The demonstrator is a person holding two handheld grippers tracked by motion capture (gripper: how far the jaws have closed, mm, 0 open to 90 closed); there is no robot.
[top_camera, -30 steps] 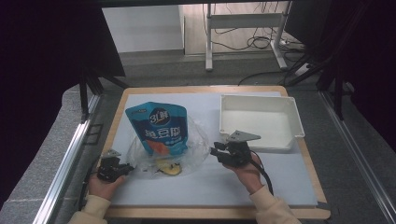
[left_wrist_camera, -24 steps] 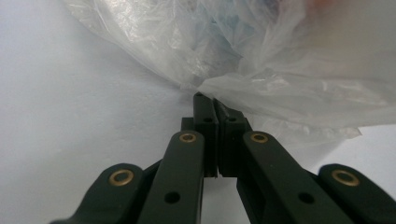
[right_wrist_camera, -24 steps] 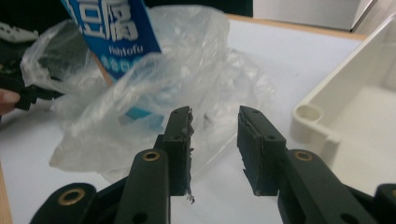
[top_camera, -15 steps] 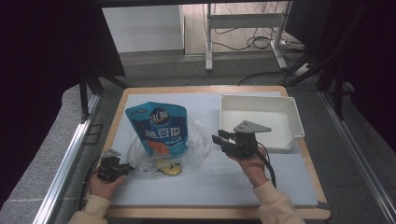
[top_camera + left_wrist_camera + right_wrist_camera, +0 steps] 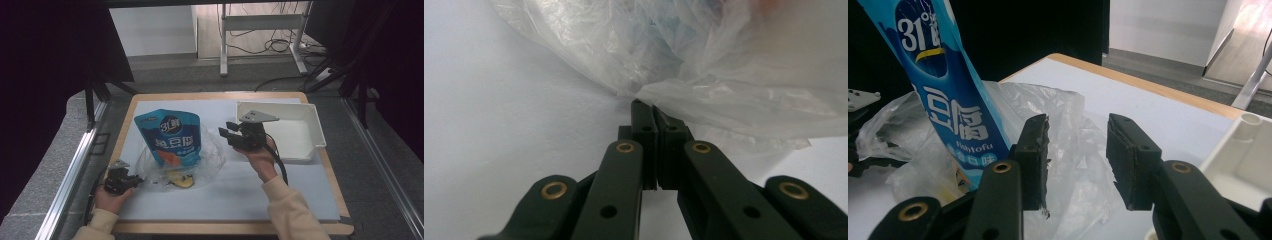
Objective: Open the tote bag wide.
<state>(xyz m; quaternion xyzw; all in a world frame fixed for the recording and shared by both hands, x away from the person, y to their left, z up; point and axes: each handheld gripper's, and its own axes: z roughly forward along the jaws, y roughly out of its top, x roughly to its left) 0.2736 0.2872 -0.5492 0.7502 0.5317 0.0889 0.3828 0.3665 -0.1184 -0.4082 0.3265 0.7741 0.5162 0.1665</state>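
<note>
1. The table [image 5: 280,195], covered in white, carries everything: a white tray [image 5: 314,131] at the far right and a clear plastic bag [image 5: 210,157] left of centre.
2. The plastic bag lies crumpled on the table with a blue pouch [image 5: 172,137] standing in it — the pouch's long axis runs upright, tilted a little toward the far side, and its printed face looks toward the near edge.
3. A small yellow item [image 5: 180,181] shows through the bag at the near side of the pouch; I cannot tell what it is.
4. The right hand-held gripper [image 5: 227,133] hangs above the table between pouch and tray, its jaws spread wide with nothing between them. The pouch and the bag's right edge lie just to its left, so it is the one placed to close on them; the gap, judged from its own view, faces the bag film [image 5: 1073,150] beside the pouch.
5. The left hand-held gripper [image 5: 655,125] sits at the near left, jaws pressed together on the bag's edge — pinning that corner.
</note>
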